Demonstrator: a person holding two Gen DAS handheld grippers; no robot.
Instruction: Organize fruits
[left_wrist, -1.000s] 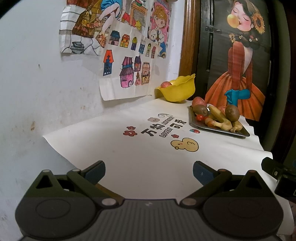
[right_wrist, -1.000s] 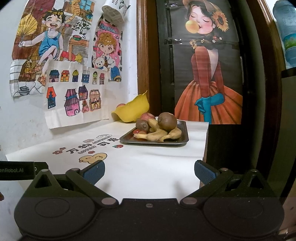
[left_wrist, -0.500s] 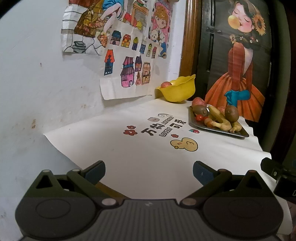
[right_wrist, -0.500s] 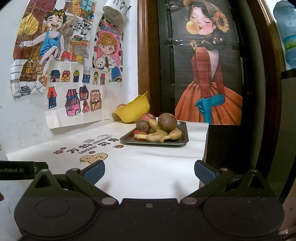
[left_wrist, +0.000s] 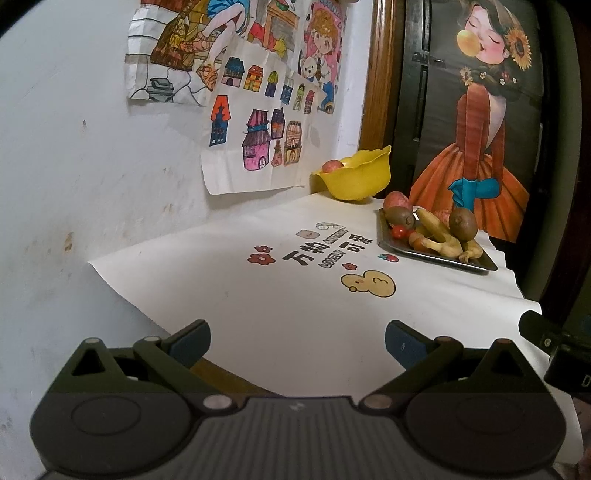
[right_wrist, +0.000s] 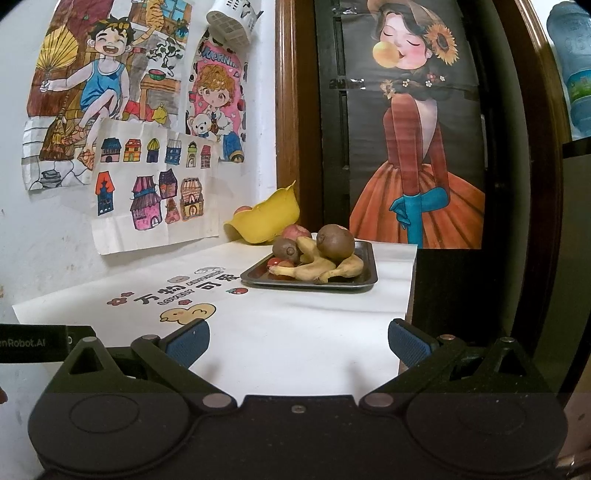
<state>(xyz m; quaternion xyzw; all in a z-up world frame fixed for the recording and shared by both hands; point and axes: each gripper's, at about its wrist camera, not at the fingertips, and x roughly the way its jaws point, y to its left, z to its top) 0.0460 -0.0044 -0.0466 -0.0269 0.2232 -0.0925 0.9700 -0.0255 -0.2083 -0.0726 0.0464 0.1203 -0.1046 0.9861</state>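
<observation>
Task barely begun: both the left gripper (left_wrist: 297, 341) and right gripper (right_wrist: 298, 341) hover empty with fingers spread, most fruits (right_wrist: 317, 254) heaped on the tray (right_wrist: 364, 284) at 12 o'clock, one apple (left_wrist: 331, 165) in the yellow bowl (left_wrist: 354, 181) behind.

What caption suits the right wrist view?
Open right hand-held gripper faces dark metal tray of kiwis and bananas, beside yellow plastic bowl.

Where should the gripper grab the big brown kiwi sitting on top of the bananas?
Probably around the kiwi's round middle, coming down from above with the right gripper's open jaws. It sits highest on the tray, resting on the bananas, so its top and sides look free, while its underside is blocked.
</observation>
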